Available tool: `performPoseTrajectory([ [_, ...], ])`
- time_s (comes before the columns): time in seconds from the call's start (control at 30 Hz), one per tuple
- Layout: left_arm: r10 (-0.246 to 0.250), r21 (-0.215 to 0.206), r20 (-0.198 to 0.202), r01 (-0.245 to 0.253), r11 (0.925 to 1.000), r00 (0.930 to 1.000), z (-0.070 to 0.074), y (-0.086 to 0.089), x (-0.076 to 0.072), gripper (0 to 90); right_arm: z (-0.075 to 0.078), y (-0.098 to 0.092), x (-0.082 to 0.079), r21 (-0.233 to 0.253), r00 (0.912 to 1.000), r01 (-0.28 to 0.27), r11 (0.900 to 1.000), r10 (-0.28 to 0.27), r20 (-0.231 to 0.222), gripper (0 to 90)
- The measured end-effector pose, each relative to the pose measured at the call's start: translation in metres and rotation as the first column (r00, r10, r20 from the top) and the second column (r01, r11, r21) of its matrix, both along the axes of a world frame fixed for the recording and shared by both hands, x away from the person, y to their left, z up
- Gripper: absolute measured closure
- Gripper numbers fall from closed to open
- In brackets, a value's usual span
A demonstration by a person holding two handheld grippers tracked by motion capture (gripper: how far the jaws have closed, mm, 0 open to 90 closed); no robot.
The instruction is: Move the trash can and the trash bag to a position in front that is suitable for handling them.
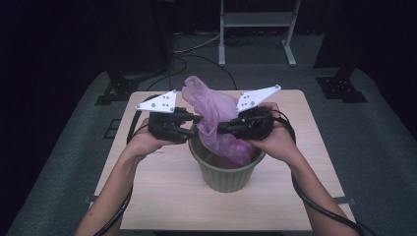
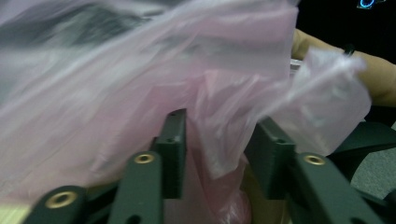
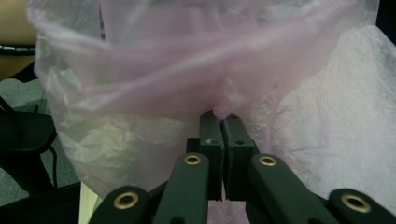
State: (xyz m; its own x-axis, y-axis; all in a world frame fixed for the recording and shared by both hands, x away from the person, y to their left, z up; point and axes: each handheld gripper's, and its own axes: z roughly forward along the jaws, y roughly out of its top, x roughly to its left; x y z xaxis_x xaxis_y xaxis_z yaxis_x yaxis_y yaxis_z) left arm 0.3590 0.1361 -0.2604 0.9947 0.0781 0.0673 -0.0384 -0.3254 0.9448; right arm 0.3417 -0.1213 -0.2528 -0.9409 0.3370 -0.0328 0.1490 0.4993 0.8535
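A thin pink plastic bag [image 1: 211, 110] rises out of a green ribbed bin [image 1: 226, 172] in the middle of the table. My left gripper [image 1: 196, 125] is at the bag's left side, above the bin's rim. Its jaws stand open, with a fold of the pink bag [image 2: 219, 135] hanging between them. My right gripper [image 1: 222, 129] is at the bag's right side, shut on a pinch of the bag [image 3: 224, 105]. The rest of the film billows in front of both gripper cameras.
The light wooden table [image 1: 157, 196] stands on grey carpet. A white metal stand [image 1: 255, 29] and black cables lie on the floor behind it. Black stand bases sit at the far left [image 1: 118, 88] and far right [image 1: 342, 86].
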Motion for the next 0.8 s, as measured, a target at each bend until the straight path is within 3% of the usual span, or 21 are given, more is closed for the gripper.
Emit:
performPoseTrajectory([
  [0.07, -0.01, -0.002, 0.004, 0.01, 0.9999, 0.9999, 0.0, -0.003, -0.001, 72.6, -0.003, 0.002, -0.002, 0.018, 0.9999, -0.012, 1.0, 0.012, 0.001, 89.8],
  [0.1, -0.013, 0.001, 0.006, 0.013, 0.9999, 0.9999, 0.0, -0.004, -0.001, 72.6, -0.003, 0.002, -0.002, 0.018, 0.9999, -0.012, 1.0, 0.012, 0.001, 89.8],
  [0.27, 0.001, 0.009, 0.017, -0.001, 1.0, 0.9999, 0.0, -0.006, -0.002, 89.8, -0.004, -0.004, -0.003, 0.037, 1.0, -0.007, 0.999, 0.007, -0.004, 90.0],
  [0.63, 0.011, -0.003, 0.007, -0.011, 0.9999, 0.9999, 0.001, -0.004, -0.001, 89.9, -0.004, -0.033, -0.003, 0.127, 0.9992, 0.023, 0.992, -0.019, -0.034, 90.0],
  [0.8, -0.004, -0.003, -0.004, 0.004, 1.0, 1.0, 0.0, -0.009, -0.001, 87.9, -0.005, -0.035, -0.004, 0.129, 0.9993, 0.029, 0.991, -0.025, -0.028, 90.0],
])
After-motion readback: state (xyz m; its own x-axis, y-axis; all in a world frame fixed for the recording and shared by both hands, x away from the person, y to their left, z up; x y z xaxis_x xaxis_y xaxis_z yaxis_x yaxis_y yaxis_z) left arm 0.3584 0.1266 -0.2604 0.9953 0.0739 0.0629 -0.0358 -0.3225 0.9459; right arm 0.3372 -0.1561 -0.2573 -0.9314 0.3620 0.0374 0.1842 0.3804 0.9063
